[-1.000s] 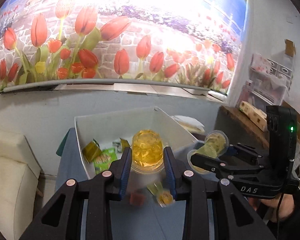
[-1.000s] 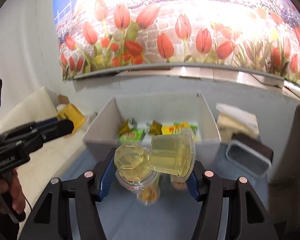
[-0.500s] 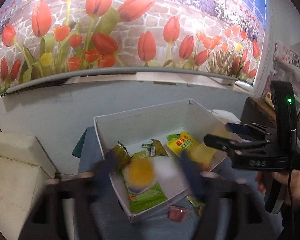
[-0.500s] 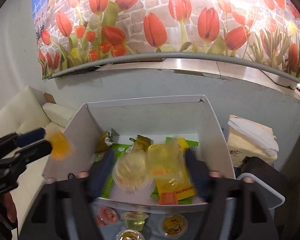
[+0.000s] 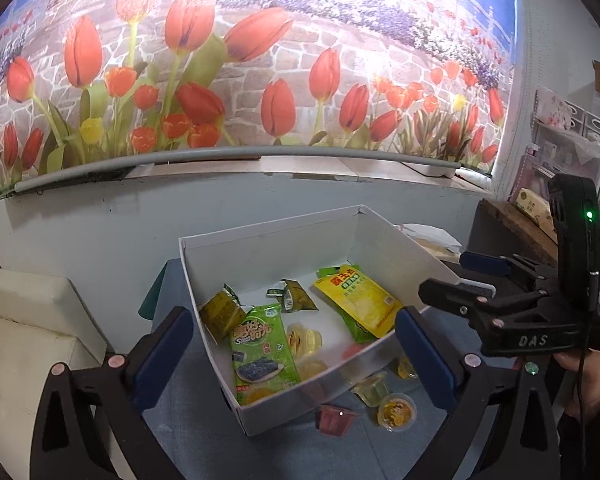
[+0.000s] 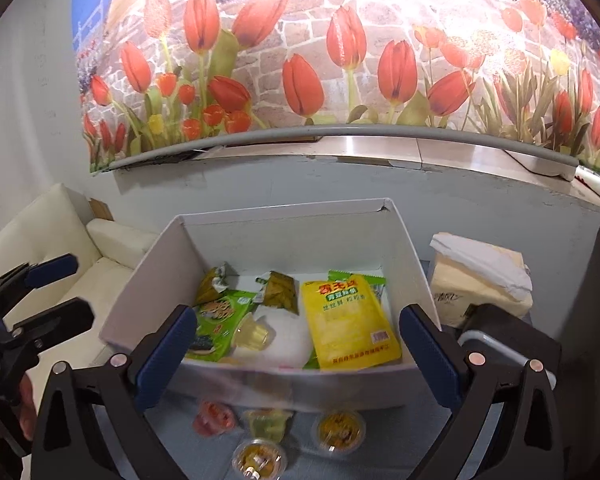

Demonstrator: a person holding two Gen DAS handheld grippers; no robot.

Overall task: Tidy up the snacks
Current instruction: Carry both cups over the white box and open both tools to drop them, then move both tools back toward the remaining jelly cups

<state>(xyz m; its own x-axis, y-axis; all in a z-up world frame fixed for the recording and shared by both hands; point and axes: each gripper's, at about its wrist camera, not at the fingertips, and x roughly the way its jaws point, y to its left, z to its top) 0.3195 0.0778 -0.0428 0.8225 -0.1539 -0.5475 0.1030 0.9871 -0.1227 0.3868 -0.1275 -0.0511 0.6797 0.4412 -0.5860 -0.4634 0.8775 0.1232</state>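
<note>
Left wrist view: the left tongs (image 5: 294, 350) stand wide apart with nothing between the blue pads, hovering over the near corner of the white box (image 5: 284, 236). On the blue table (image 5: 340, 456) just outside that corner sit loose jelly cups — a red one (image 5: 334, 420), an orange-yellow one (image 5: 396, 411) and a pale one (image 5: 372, 389). Inside the box lie a green seaweed packet (image 5: 260, 350), a clear yellow jelly cup (image 5: 305, 340) beside it, a yellow pouch (image 5: 356, 300) toward the right wall and small olive wrappers (image 5: 222, 314) farther back. The right tongs (image 5: 468, 276) show at the right edge, also spread.

From the right wrist camera, the right tongs (image 6: 296, 354) gape wide and empty above the box's near wall (image 6: 300, 388). Nearest are four cups on the table — red (image 6: 214, 418), pale green (image 6: 269, 424) and two orange-yellow (image 6: 340, 432) (image 6: 258, 458). Beyond, within the box, a jelly cup (image 6: 252, 334) rests against the seaweed packet (image 6: 216, 328), with the yellow pouch (image 6: 348, 320) to its right. The left tongs (image 6: 56, 288) appear open at the left. A tissue pack (image 6: 480, 276) sits beside the box; a tulip mural (image 6: 340, 60) covers the far wall.
</note>
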